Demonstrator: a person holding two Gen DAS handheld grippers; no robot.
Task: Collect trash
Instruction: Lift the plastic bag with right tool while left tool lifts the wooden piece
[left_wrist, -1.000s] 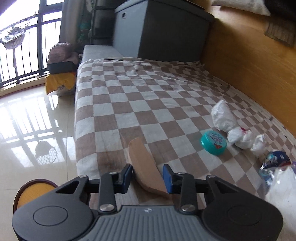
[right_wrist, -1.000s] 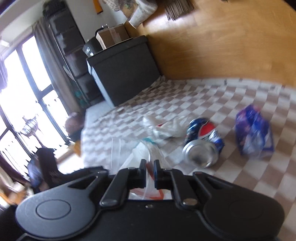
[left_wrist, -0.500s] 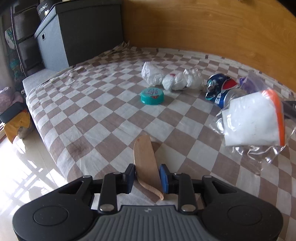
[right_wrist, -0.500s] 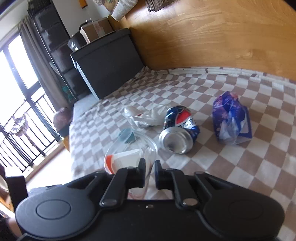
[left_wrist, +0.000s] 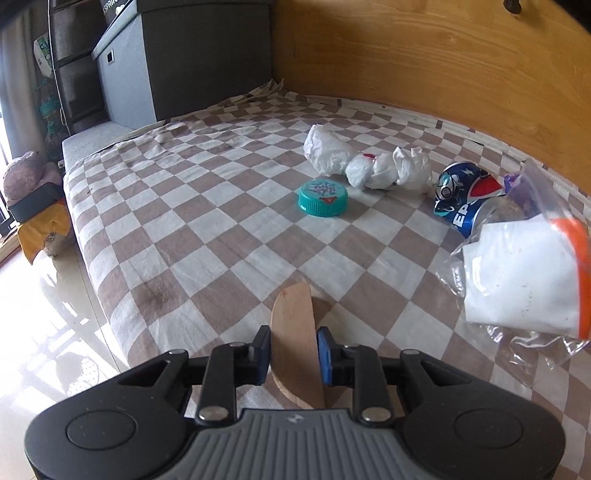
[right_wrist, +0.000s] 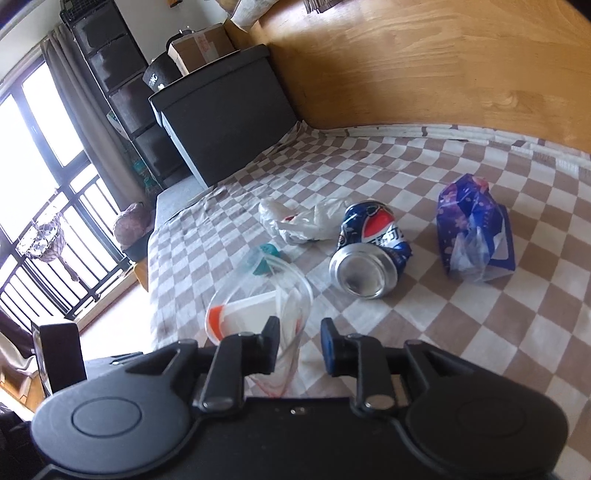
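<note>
My left gripper (left_wrist: 294, 354) is shut on a flat wooden stick (left_wrist: 293, 317) held low over the checkered sheet (left_wrist: 207, 206). Ahead of it lie a teal lid (left_wrist: 323, 195), crumpled white tissues (left_wrist: 365, 162) and a crushed Pepsi can (left_wrist: 465, 201). A clear zip bag (left_wrist: 524, 273) with a white, orange-rimmed cup inside sits at the right. In the right wrist view my right gripper (right_wrist: 300, 345) has its jaws opening, and the zip bag (right_wrist: 258, 306) stands between them against the left pad, clear of the right pad. Past the bag lie the can (right_wrist: 373, 254) and a purple wrapper (right_wrist: 472, 232).
A dark storage box (left_wrist: 184, 55) stands at the far end of the bed. A wooden wall panel (left_wrist: 443, 55) runs along the right side. The bed's left edge drops to a glossy floor (left_wrist: 37, 332), with a window railing (right_wrist: 44, 266) beyond.
The left view swung from the bed's window side toward the trash, stick still gripped. The right jaws, earlier shut on the zip bag, have parted, and the bag sits lower on the sheet.
</note>
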